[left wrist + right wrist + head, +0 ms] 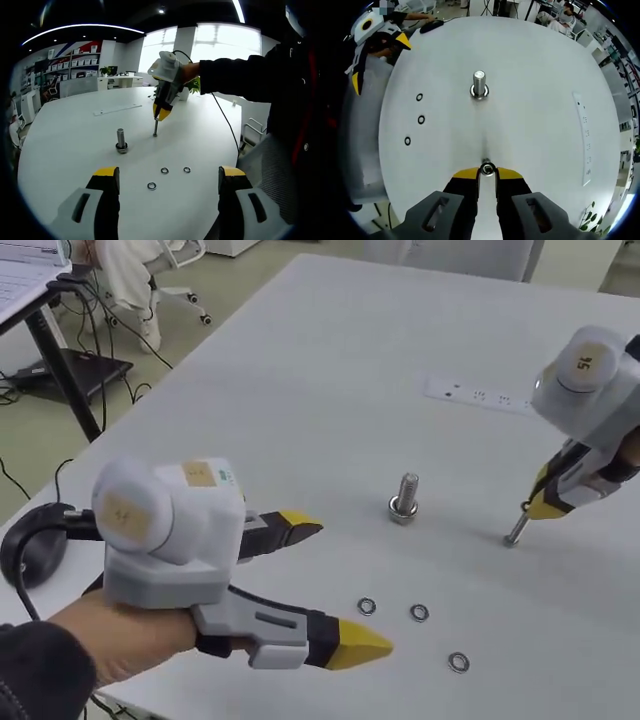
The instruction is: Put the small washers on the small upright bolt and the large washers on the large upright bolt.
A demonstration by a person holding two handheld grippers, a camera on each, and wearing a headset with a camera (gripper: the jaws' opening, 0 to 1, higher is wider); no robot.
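Bench (330, 390): white, smooth and hard, so small metal parts will likely slide on it. Large bolt (405, 498): upright at mid-bench on a wider collar, and I cannot tell whether that collar is its head or a washer. It is probably steel, stiff and heavy for its size, and stands unaided. Small bolt (516, 530): to the right of the large bolt, foot on the bench, thin and light. It would tip easily if released and is best held near the top end. Washers (419, 613): three flat steel rings lying loose near the front edge, apart from one another and alike in size as far as can be seen. They are light, rigid, thin and slippery, so each is best pinched across its rim or tipped up onto an edge. Left tongs (350, 585): spread wide, holding nothing, hovering just near-left of the washers. Right tongs (488, 173): drawn together on the top end of the small bolt, steadying it.
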